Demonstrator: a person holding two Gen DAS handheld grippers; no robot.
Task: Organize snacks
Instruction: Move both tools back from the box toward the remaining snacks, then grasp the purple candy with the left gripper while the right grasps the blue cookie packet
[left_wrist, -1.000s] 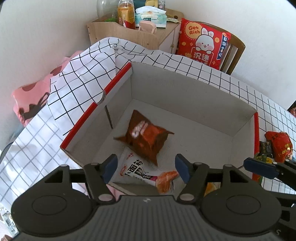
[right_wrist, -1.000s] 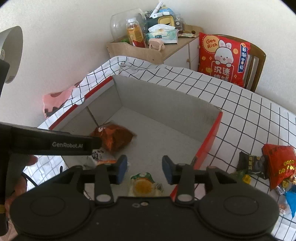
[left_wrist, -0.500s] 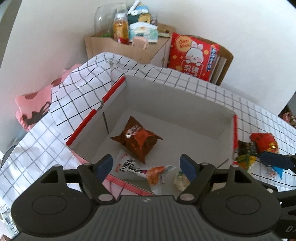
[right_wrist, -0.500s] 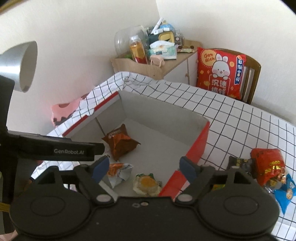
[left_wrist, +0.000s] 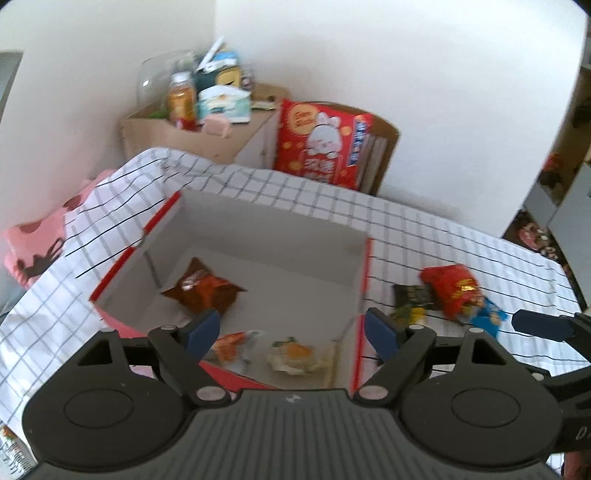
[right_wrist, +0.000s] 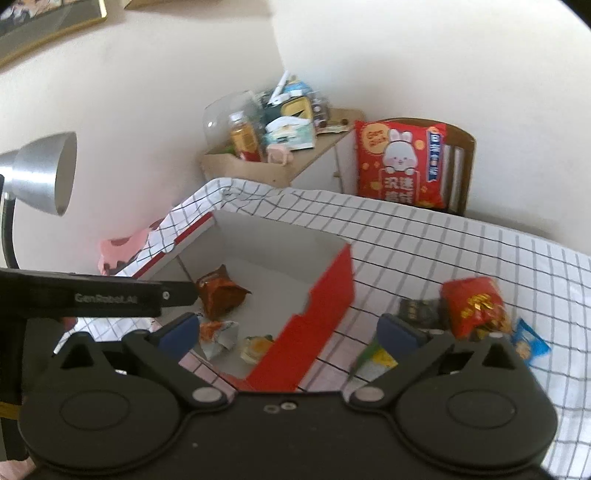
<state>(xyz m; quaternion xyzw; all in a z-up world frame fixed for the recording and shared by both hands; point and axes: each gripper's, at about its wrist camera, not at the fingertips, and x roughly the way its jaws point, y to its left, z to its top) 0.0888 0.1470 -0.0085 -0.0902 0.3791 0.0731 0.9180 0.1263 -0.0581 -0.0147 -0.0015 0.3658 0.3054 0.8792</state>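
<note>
Both grippers hover over a red-edged cardboard box (left_wrist: 364, 258) on a checked tablecloth (left_wrist: 424, 236); the left gripper (left_wrist: 291, 330) and right gripper (right_wrist: 291, 330) have just been opening, jaws wide and empty. Three snack packets lie inside the box, led by an orange-brown bag (left_wrist: 205, 290). A red snack bag (right_wrist: 472, 306) and other packets lie on the cloth beside the box.

"GenRobot.AI" is showing in pale letters, slightly blurred, on the black arm of the left gripper (right_wrist: 110, 297), which is reaching in from the left ahead of the right gripper's fingers. Far ahead and to the right, a red cushion (right_wrist: 400, 164) is leaning on a chair, showing "Get Rich" in a yellow circle, faintly legible; its Chinese characters are coming through too blurred to read.
</note>
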